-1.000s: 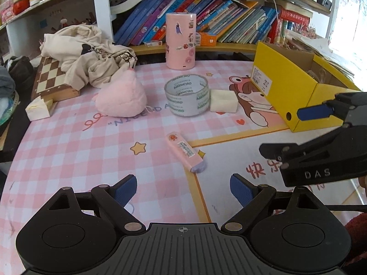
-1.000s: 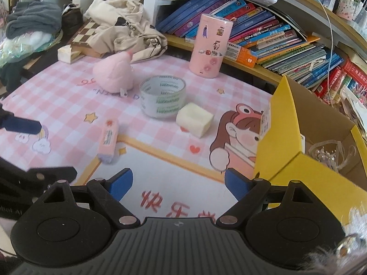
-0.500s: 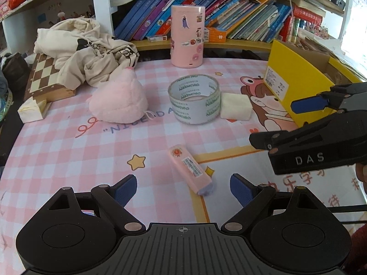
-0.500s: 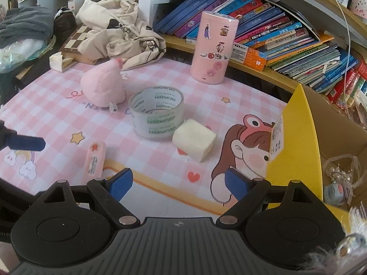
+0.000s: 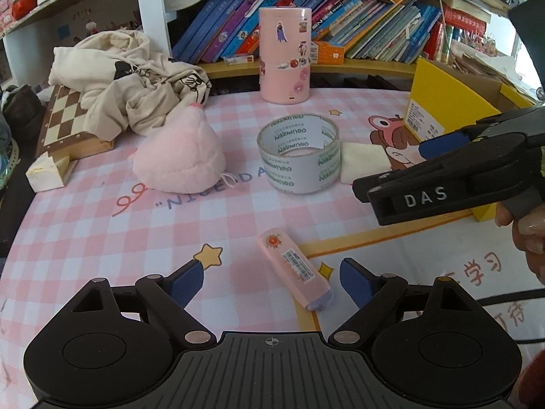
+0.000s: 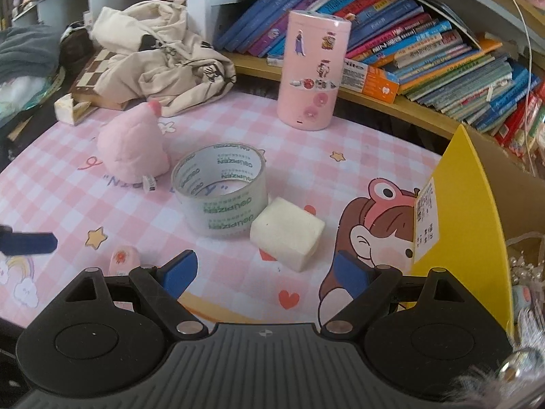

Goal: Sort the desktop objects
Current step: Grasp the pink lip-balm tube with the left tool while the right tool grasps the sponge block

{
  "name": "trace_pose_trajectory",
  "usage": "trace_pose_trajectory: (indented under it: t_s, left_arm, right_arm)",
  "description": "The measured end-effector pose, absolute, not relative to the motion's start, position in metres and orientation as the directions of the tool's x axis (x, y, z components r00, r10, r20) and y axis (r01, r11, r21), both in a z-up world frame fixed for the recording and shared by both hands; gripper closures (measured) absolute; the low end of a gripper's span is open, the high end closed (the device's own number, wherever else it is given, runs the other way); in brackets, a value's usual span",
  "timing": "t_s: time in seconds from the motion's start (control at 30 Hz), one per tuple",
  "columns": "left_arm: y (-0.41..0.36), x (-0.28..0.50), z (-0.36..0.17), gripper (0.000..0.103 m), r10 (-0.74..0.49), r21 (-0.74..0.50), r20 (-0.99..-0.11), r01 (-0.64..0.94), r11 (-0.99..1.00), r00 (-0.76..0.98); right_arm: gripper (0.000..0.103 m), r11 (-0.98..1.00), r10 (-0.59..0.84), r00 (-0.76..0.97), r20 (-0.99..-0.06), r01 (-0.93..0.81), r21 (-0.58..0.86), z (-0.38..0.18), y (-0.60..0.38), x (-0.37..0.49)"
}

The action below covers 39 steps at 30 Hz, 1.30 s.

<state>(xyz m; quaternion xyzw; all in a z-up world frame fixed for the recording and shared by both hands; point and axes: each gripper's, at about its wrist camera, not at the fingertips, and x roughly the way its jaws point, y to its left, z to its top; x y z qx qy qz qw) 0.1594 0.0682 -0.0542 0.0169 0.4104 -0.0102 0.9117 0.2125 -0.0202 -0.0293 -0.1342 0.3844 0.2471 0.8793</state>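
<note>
Directly ahead of the left gripper (image 5: 271,281), its blue pads stand wide apart with nothing pressed between them. The pink eraser-like stick (image 5: 294,269) lies on the desk mat (image 5: 85,221) in the gap between the pads, closer to the right one. Its long axis runs from about 11 o'clock at the far end to 5 o'clock at the near, purple-capped end, so it sits skewed to the jaw line rather than square across it. A slight roll of the wrist would likely be needed to close across its narrow sides.

The right gripper (image 6: 264,269) is likewise spread and holds nothing. The cream foam block (image 6: 287,237) sits at its 12 o'clock, just beyond the fingertips and touching the tape roll (image 6: 221,191) at 11 o'clock. That makes the left hand nearer the stick and the right nearer the block.

Further out, the pink plush (image 5: 178,160) lies at 11 o'clock of the left gripper and the pink canister (image 5: 284,54) stands at 12 o'clock near the bookshelf. The yellow box (image 6: 473,238), the likely destination, rises at 2 o'clock of the right gripper. Open mat surrounds the stick, though the right gripper hangs close by at the left's 2 o'clock.
</note>
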Motion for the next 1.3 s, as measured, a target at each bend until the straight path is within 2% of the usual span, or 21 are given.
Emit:
trace_pose_trajectory:
  t_s: [0.13,0.3,0.47,0.63,0.73,0.83,0.9,1.0,1.2,1.3]
  left_arm:
    - [0.063,0.167,-0.057,0.018,-0.012,0.032,-0.742,0.053,0.998,0.671]
    - [0.059,0.173,-0.065,0.031,-0.015,0.043,-0.759,0.074,0.996,0.651]
    - [0.061,0.175,-0.069,0.035,-0.008,0.044,-0.772,0.066,0.997,0.635]
    - [0.065,0.176,-0.070,0.039,-0.022,0.026,-0.778,0.067,0.997,0.628]
    - [0.064,0.176,-0.070,0.047,-0.041,0.009,-0.780,0.076,0.997,0.625]
    - [0.065,0.176,-0.070,0.055,-0.065,-0.018,-0.782,0.082,0.996,0.620]
    - [0.065,0.176,-0.071,0.064,-0.086,-0.042,-0.787,0.086,0.995,0.611]
    - [0.065,0.175,-0.072,0.071,-0.121,-0.077,-0.795,0.099,0.992,0.595]
    - [0.071,0.168,-0.068,0.080,-0.136,-0.083,-0.799,0.116,0.990,0.586]
    - [0.077,0.163,-0.064,0.080,-0.127,-0.078,-0.799,0.108,0.991,0.588]
  right_arm:
    - [0.017,0.865,0.303,0.588,-0.750,-0.501,-0.043,-0.036,-0.016,0.223]
    - [0.022,0.894,0.258,0.616,-0.744,-0.444,-0.058,-0.041,-0.015,0.236]
    - [0.023,0.902,0.244,0.624,-0.743,-0.427,-0.062,-0.046,-0.008,0.249]
    - [0.035,0.898,0.251,0.600,-0.759,-0.436,-0.048,-0.053,0.000,0.260]
    - [0.046,0.903,0.247,0.600,-0.761,-0.427,-0.043,-0.055,-0.002,0.263]
    - [0.050,0.902,0.265,0.592,-0.761,-0.432,-0.022,-0.055,-0.008,0.264]
    - [0.053,0.899,0.275,0.588,-0.760,-0.437,-0.013,-0.053,-0.011,0.262]
    - [0.057,0.895,0.291,0.579,-0.762,-0.446,0.003,-0.050,-0.015,0.257]
    - [0.059,0.879,0.330,0.543,-0.772,-0.474,0.042,-0.045,-0.025,0.235]
    - [0.059,0.872,0.340,0.534,-0.774,-0.488,0.047,-0.042,-0.031,0.223]
